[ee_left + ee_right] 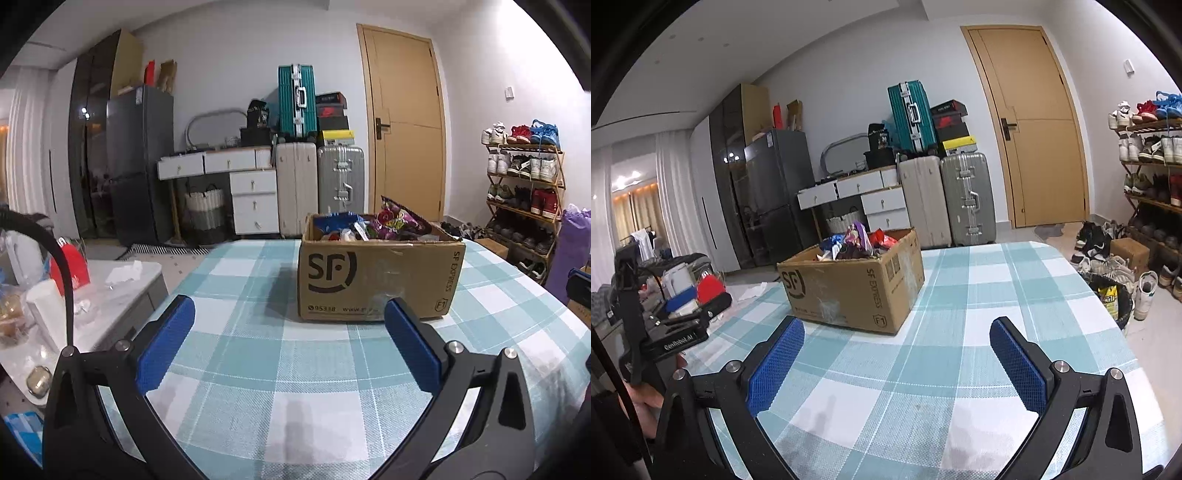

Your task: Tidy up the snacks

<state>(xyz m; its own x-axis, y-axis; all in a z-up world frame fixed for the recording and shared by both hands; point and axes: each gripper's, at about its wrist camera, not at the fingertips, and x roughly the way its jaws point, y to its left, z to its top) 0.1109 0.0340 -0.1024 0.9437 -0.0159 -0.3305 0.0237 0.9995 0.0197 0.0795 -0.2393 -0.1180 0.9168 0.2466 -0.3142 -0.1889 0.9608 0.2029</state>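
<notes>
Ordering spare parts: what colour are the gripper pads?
Blue, textured pads; clearest in the right wrist view.

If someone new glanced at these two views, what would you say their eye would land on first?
Most likely the cardboard box marked SF, standing alone on the teal checked tablecloth and heaped with bright snack packets. Next, the blue-padded open left gripper and right gripper, both empty, framing the foreground. Behind, a teal suitcase is stacked on two pale ones against the wall.
</notes>
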